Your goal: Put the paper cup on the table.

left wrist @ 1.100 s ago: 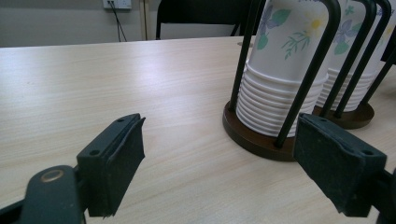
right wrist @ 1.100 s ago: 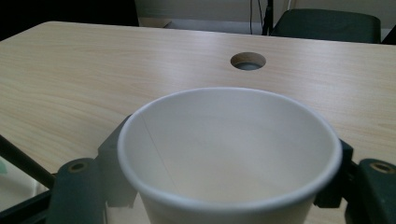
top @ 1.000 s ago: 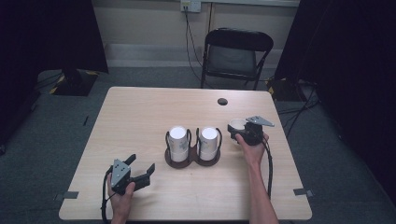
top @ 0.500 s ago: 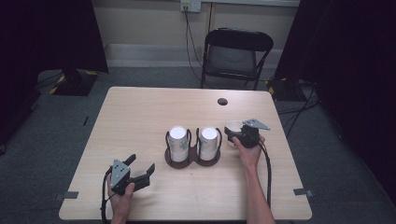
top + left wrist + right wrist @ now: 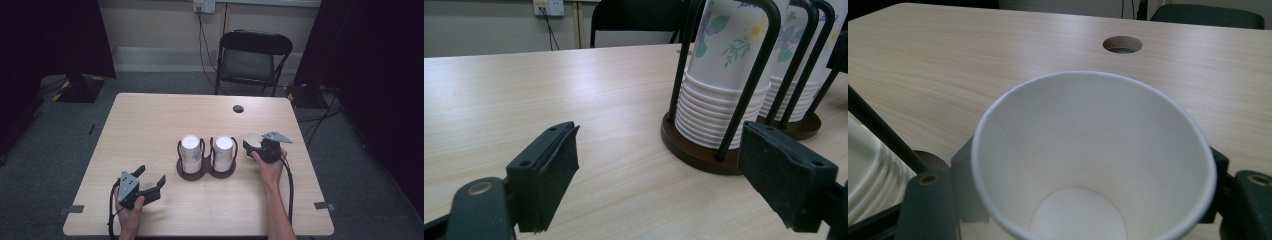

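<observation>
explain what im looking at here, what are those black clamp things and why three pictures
A person sits at a wooden table holding a hand-held two-jaw gripper in each hand. One picture looks down from above; the other two come from cameras riding on each gripper. The left gripper hangs open over bare table, nothing between its jaws. The right gripper is shut on a white paper cup, mouth toward its camera. Mid-table a dark holder keeps two stacks of flowered paper cups inside wire loops. A round cable hole sits near the far edge.

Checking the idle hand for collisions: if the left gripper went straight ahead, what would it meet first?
Probably the nearer cup stack in its dark holder; the left gripper, jaws open, points at it over bare table.
</observation>
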`<state>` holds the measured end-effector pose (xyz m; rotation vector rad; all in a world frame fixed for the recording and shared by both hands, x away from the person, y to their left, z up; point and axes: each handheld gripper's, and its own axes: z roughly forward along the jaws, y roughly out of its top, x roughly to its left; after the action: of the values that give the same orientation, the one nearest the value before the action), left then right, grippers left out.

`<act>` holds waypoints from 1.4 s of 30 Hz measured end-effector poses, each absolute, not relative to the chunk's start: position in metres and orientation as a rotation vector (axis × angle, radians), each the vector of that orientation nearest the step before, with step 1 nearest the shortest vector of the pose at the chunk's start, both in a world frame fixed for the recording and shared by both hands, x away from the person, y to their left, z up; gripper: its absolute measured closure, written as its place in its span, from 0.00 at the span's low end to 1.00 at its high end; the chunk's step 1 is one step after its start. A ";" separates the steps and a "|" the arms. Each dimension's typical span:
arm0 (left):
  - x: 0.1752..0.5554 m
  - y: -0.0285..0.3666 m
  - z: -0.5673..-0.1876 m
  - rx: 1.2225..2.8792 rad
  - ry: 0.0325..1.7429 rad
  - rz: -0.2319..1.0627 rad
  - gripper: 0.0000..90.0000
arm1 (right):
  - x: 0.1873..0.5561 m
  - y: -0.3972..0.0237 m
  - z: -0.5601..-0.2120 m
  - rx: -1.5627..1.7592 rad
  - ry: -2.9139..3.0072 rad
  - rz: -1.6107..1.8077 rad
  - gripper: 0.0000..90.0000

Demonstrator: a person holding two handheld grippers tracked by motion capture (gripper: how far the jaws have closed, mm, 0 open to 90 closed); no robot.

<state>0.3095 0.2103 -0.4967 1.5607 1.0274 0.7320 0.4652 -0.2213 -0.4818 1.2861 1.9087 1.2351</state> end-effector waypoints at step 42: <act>0.309 0.210 -0.497 1.561 1.020 0.730 0.19 | 0.460 -0.218 -0.491 1.368 1.958 1.223 0.16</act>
<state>0.3092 0.2105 -0.4968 1.5606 1.0204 0.7303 0.4600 -0.2183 -0.4910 1.3676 1.9578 1.2230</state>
